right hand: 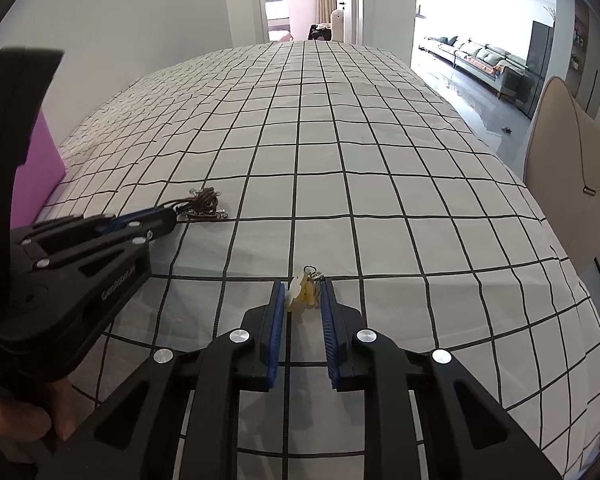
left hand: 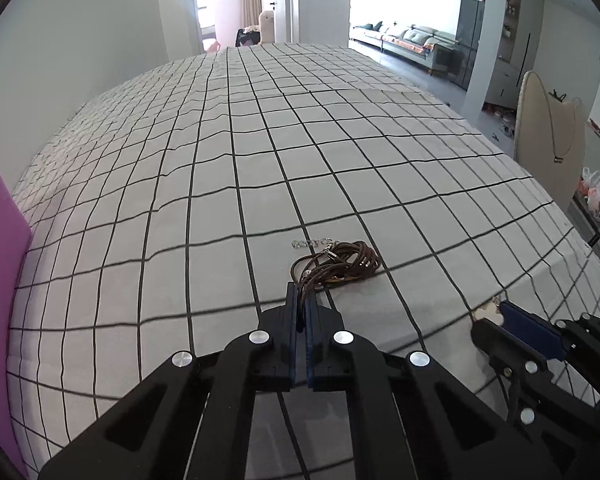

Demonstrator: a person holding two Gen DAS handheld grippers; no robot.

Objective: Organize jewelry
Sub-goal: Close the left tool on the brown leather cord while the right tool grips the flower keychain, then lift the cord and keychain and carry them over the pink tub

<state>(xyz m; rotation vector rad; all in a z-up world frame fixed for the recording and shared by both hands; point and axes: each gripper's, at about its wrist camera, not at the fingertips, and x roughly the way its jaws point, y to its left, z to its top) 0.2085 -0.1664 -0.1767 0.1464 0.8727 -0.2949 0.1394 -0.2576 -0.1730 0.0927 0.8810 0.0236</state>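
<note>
- While its two blue-padded black fingers are pressed together on a loop of cord, the left gripper [left hand: 302, 304] in the left wrist view is clamped on the coiled brown leather cord necklace [left hand: 340, 262], whose bundle lies just ahead of the fingertips on the white tablecloth with a black grid pattern [left hand: 180, 184].
- A short silver chain with a clasp [left hand: 310, 243] trails from the far side of the coil, flat on the cloth.
- Low to the right of the left gripper, the right gripper [left hand: 496, 314] shows side-on with a pale charm at its tip.
- At the left edge stands a pink-purple panel [left hand: 0, 208].
- From the right wrist view, the right gripper [right hand: 304, 300] has its fingers apart, with a small pale yellow charm cluster on silver rings [right hand: 303, 292] between the tips; whether the pads touch it I cannot tell.
- Off to its left, the left gripper [right hand: 172, 216] pinches the brown cord [right hand: 204, 202], the coil resting on the cloth [right hand: 380, 184] beyond its tip.
- A beige chair back [right hand: 568, 168] stands at the table's right side.
</note>
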